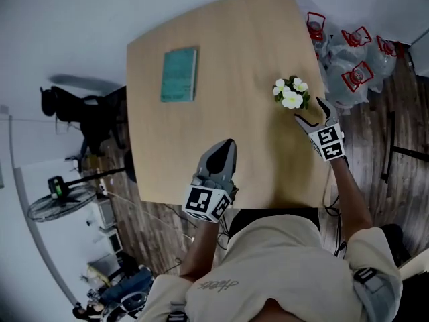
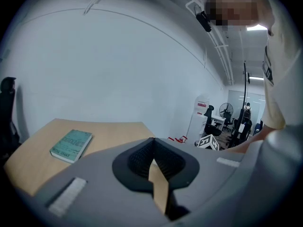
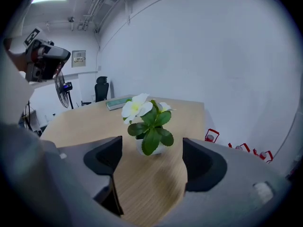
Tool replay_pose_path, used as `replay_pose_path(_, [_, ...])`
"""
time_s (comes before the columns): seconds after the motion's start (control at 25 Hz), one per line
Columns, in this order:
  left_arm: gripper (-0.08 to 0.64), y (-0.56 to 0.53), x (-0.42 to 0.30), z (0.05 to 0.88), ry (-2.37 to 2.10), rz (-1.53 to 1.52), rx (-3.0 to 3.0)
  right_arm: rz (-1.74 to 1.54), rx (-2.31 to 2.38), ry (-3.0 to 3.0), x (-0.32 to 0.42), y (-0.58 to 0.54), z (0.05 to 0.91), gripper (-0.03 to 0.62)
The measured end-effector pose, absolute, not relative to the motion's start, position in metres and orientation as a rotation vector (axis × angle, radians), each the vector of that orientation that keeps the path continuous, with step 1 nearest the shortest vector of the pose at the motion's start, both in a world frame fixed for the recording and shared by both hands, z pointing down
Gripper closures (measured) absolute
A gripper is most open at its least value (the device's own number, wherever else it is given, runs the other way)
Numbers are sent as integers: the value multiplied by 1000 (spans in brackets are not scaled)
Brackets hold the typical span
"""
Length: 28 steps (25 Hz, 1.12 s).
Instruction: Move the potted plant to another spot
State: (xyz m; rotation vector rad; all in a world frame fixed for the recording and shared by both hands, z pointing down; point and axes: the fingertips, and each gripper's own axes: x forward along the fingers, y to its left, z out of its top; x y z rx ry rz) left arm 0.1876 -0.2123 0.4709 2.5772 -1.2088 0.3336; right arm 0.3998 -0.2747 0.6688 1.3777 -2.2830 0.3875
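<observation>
Now the right claw point(image 3: 151, 151), outstretched, gapes before the potted plant point(image 3: 150, 123).

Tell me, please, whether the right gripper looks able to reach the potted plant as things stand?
Probably yes. The right gripper has its jaws apart, and the potted plant stands just ahead of their gap, with only bare table between them and nothing in the way.

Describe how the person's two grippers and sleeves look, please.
The left gripper and right gripper are grey, with dark pads inside the jaws. Each carries a cube with black-and-white square markers. The person wears a beige short-sleeved shirt.
</observation>
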Motion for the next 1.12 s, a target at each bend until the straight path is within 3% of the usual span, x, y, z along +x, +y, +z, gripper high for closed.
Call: replay_pose_path(1.12, [540, -212, 163, 489, -1305, 389, 2468, 309, 1228, -2264, 354, -338, 707, 187])
